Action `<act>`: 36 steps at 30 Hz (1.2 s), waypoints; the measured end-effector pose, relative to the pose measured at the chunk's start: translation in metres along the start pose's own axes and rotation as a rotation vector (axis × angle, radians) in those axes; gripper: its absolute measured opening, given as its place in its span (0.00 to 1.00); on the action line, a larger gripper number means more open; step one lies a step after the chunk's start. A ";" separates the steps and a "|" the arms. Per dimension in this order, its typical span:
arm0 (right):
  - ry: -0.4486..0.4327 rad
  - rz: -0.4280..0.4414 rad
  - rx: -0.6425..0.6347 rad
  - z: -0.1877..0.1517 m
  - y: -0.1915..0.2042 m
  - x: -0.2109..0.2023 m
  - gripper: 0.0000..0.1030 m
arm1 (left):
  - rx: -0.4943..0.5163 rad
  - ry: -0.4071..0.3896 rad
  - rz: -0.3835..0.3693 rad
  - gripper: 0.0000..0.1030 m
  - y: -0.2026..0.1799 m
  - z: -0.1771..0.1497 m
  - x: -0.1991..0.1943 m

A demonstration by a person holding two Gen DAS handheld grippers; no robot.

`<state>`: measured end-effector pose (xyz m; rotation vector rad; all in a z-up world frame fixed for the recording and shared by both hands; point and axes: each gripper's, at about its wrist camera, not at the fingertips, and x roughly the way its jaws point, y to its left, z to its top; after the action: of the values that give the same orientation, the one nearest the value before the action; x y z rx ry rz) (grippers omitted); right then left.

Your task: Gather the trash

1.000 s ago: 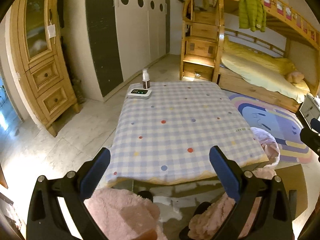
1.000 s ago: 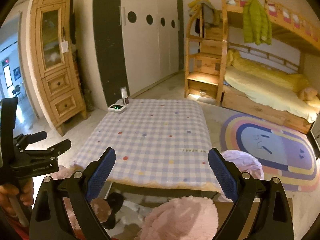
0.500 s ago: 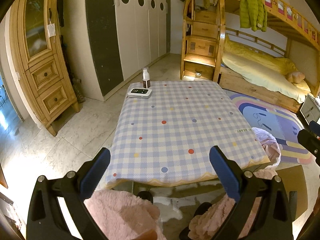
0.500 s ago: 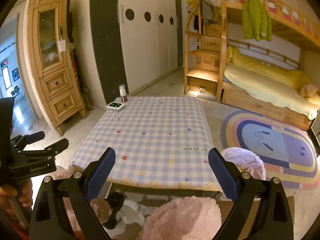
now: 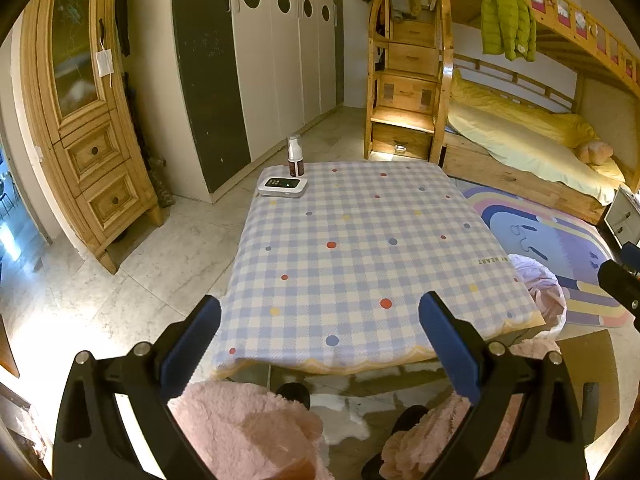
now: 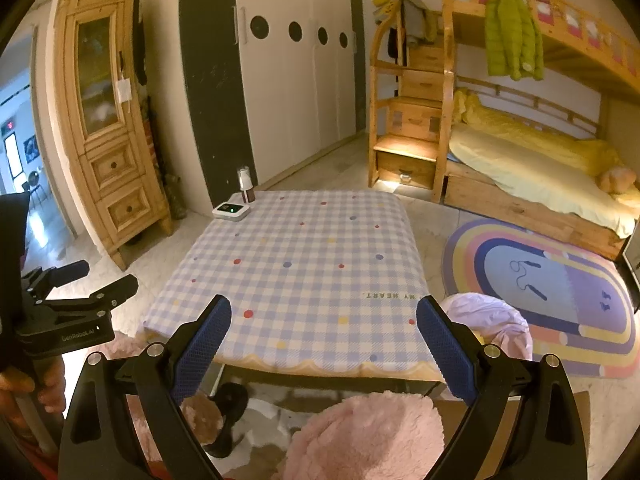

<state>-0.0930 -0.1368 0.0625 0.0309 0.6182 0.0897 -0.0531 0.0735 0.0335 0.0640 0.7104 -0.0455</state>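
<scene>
Both tools, left tool (image 5: 320, 322) and right tool (image 6: 324, 322), hover with fingers spread apart and nothing between them, above the near edge of a checked tabletop (image 5: 360, 240); at its right, a lilac-lined trash bin (image 6: 490, 320) stands on the floor.

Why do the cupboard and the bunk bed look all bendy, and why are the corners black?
Left wrist view: the fisheye lens bows the wooden cupboard and bunk bed near the edges, and its round picture leaves dark corners. Right wrist view: same bending; bright daylight washes out the doorway at the left, while the checked tablecloth stays sharp.
</scene>
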 end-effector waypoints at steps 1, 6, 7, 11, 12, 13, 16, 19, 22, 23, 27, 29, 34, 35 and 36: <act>-0.002 -0.001 0.001 0.000 0.000 0.000 0.90 | 0.000 -0.001 0.001 0.93 0.000 0.000 0.000; -0.002 -0.002 0.001 0.000 0.000 0.000 0.90 | 0.000 -0.001 0.002 0.93 0.000 0.000 0.001; -0.003 -0.002 0.001 0.000 0.000 0.000 0.90 | 0.001 -0.001 0.003 0.93 0.000 0.000 0.001; -0.003 -0.003 0.002 0.000 0.000 -0.001 0.90 | 0.000 0.000 0.001 0.93 0.001 0.000 0.001; -0.004 -0.002 0.003 0.000 -0.001 -0.001 0.90 | 0.000 -0.001 0.002 0.93 0.000 -0.001 0.000; -0.004 -0.001 0.005 0.000 -0.001 -0.002 0.90 | 0.000 0.000 0.002 0.93 0.000 -0.001 0.000; -0.004 -0.003 0.003 0.000 -0.001 -0.002 0.90 | 0.001 -0.001 0.002 0.93 0.000 -0.001 0.000; -0.004 -0.003 0.004 0.000 -0.001 -0.002 0.90 | 0.003 -0.001 0.001 0.93 -0.001 0.000 0.001; -0.003 -0.003 0.006 0.000 -0.001 -0.002 0.90 | 0.004 0.000 0.002 0.93 -0.001 0.000 0.000; -0.003 -0.002 0.006 0.001 -0.001 -0.002 0.90 | 0.003 0.000 0.002 0.93 0.000 0.000 0.000; -0.002 -0.003 0.004 0.001 -0.001 -0.002 0.90 | 0.005 0.000 0.001 0.93 -0.001 0.000 0.000; -0.003 -0.002 0.006 0.001 -0.002 -0.002 0.90 | 0.006 0.001 0.001 0.93 -0.001 0.000 0.000; -0.002 -0.002 0.005 0.001 -0.002 -0.002 0.90 | 0.006 0.002 0.002 0.93 -0.001 -0.001 0.001; -0.003 -0.002 0.005 0.001 -0.002 -0.002 0.90 | 0.006 0.001 0.001 0.93 -0.001 0.000 0.001; -0.003 -0.002 0.006 0.001 -0.002 -0.002 0.90 | 0.006 0.002 0.002 0.93 -0.001 0.000 0.001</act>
<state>-0.0935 -0.1389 0.0644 0.0357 0.6158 0.0858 -0.0529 0.0727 0.0329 0.0704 0.7123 -0.0460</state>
